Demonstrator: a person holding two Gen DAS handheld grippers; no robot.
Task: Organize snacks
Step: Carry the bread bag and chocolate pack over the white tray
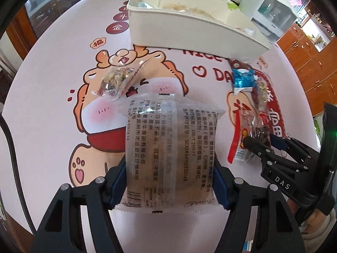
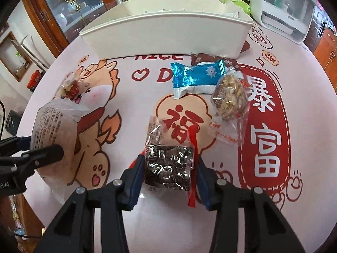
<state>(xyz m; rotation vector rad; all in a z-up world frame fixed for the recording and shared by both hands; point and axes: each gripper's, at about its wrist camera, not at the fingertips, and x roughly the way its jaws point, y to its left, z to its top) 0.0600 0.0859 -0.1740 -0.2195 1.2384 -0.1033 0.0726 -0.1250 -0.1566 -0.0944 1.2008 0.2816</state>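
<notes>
My left gripper (image 1: 169, 181) is shut on a large clear-wrapped round cake packet (image 1: 168, 151) with printed text; it also shows in the right wrist view (image 2: 52, 135). My right gripper (image 2: 168, 181) has its jaws around a dark seaweed-like snack packet (image 2: 168, 166) with a red edge, pads close to its sides. The white divided box (image 1: 189, 27) stands at the back and holds several snacks; it also shows in the right wrist view (image 2: 168, 35). A blue packet (image 2: 195, 78), a brown packet (image 2: 210, 60) and a nut-cluster packet (image 2: 230, 97) lie before the box.
A small grain-bar packet (image 1: 118, 80) lies on the cartoon tablecloth left of centre; it also shows in the right wrist view (image 2: 70, 88). A white appliance (image 2: 284, 6) stands at the back right. Wooden cabinets surround the round table.
</notes>
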